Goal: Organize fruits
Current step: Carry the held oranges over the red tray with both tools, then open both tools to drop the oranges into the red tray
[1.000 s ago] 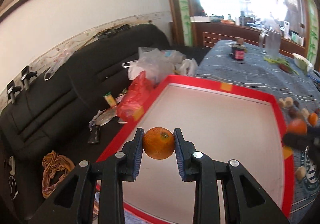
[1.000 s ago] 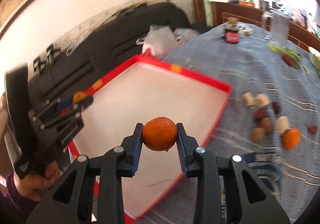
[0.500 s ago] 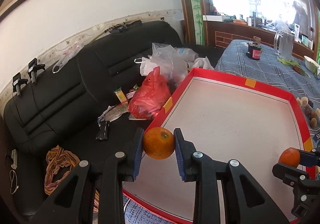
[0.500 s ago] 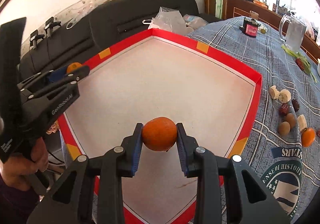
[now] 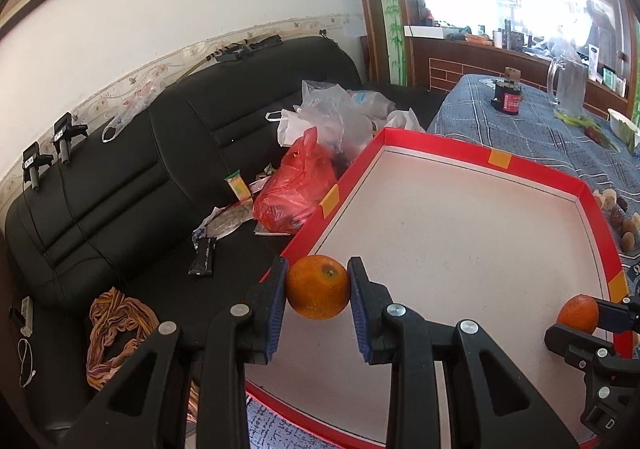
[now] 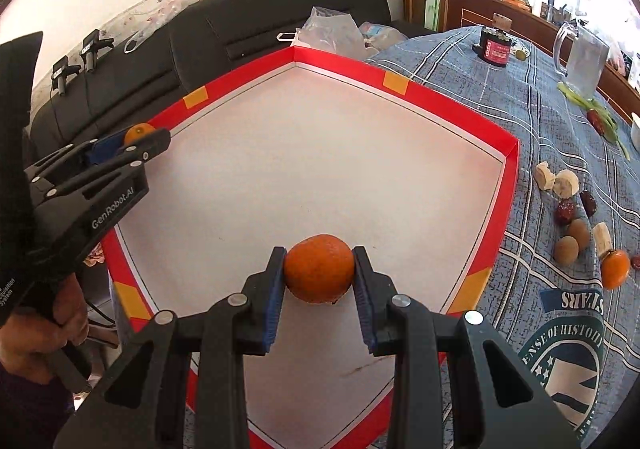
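Black leather sofa (image 5: 160,169) along a white wall, strewn with plastic bags; beside it, table under blue plaid cloth (image 6: 520,89), woven and slightly rumpled.

On the cloth, large shallow tray (image 6: 460,105): red cardboard rim with orange tape patches, flat white floor, bare apart from faint scuffs.

Farther along the cloth, clear glass pitcher (image 6: 580,61) with handle, and small dark jar (image 6: 494,47) with red label.

Right of the tray, on the cloth, loose cluster of small fruits (image 6: 576,217): pale banana chunks, wrinkled dark-red dates, smooth tan round ones, one small orange piece.

Left gripper (image 5: 318,293), black with blue ribbed pads, closed to fruit width on a round dimpled orange (image 5: 318,287), stem dimple up, hovering at the tray's near-left rim over the sofa edge.

Right gripper (image 6: 319,269), same build, clamped around a second orange (image 6: 319,268), held low over the white floor near the tray's front; contact with the floor unclear.

Hand (image 6: 48,321) wrapped around the left gripper's handle.
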{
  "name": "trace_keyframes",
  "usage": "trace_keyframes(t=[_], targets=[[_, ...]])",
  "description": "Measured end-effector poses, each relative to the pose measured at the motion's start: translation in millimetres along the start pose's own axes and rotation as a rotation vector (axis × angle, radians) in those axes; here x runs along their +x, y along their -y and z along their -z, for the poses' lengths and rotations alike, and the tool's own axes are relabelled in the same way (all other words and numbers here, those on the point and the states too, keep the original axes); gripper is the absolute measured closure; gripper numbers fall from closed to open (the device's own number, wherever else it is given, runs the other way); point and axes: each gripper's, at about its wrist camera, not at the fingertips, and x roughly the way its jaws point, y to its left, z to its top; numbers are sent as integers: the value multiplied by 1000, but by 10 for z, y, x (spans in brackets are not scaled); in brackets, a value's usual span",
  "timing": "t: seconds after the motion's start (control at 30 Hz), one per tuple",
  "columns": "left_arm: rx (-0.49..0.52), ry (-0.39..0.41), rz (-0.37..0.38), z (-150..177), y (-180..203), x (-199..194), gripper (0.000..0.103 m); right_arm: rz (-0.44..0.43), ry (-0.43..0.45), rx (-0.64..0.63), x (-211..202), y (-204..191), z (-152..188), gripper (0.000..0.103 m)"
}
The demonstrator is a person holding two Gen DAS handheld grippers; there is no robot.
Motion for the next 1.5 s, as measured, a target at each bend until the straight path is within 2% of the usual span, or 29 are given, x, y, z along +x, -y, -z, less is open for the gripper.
trace_keyframes(t=[0.3, 0.4, 0.5, 0.57, 0.67, 0.87, 0.97, 1.17, 1.27, 1.5], targets=[[8, -7, -10, -13, 5, 8, 72, 10, -11, -5, 13, 8, -22, 68], [8, -19, -15, -12, 11, 18, 72, 18, -34, -16, 11, 17, -40, 62], [9, -19, -9, -37, 36, -23, 59, 24, -19, -20, -78, 73, -57, 49], [15, 1, -28, -52, 70, -82, 38, 33, 12, -13, -205, 183, -72, 43], [43, 49, -53, -86, 167, -210, 34, 56, 72, 27, -439, 444, -76, 43], [114, 90, 5, -157, 470, -420, 25, 158, 146, 161, -850, 1224, 34, 42], [155, 92, 39, -160, 679, -491, 25, 192, 164, 251, -1008, 1674, 148, 42], [247, 85, 125, -128, 1093, -608, 25, 236, 148, 364, -1075, 2269, 428, 42], [277, 71, 164, -108, 1241, -649, 25, 216, 132, 401, -1000, 2401, 530, 42], [354, 45, 301, -8, 1575, -816, 25, 166, 90, 394, -798, 2403, 467, 42]])
